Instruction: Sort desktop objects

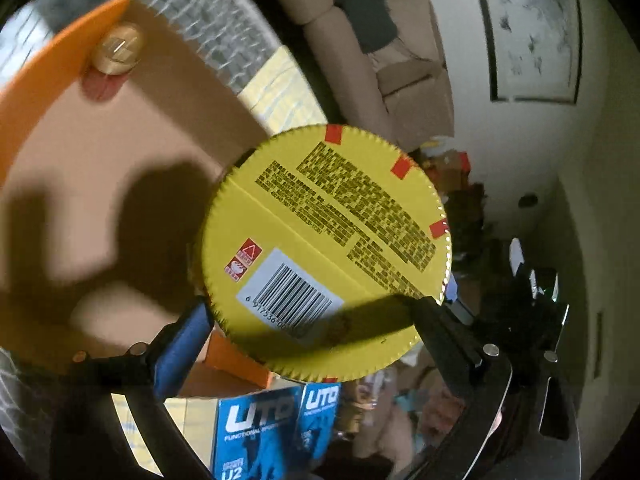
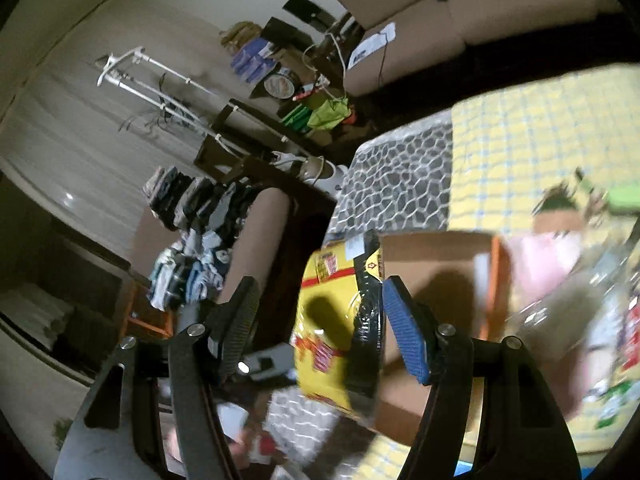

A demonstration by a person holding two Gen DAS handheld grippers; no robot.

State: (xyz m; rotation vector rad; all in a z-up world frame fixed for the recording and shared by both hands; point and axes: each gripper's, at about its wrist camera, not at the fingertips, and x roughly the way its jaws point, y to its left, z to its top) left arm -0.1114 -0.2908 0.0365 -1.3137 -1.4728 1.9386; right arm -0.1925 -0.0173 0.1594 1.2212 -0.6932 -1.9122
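I see a box (image 1: 140,140) on the left with a jar (image 1: 116,52) at its far end. My left claw (image 1: 308,308) is wide around the yellow bowl (image 1: 320,232), over the box's right edge. Both fingers touch its rim, but I cannot tell if they squeeze. My right claw (image 2: 320,280) is open and empty.

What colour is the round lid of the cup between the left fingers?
Yellow with black print, red tabs and a white barcode, on the round lid; clearest in the left wrist view.

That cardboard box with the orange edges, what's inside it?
Inside the cardboard box one small gold-lidded jar shows. The yellow noodle bowl covers the near corner.
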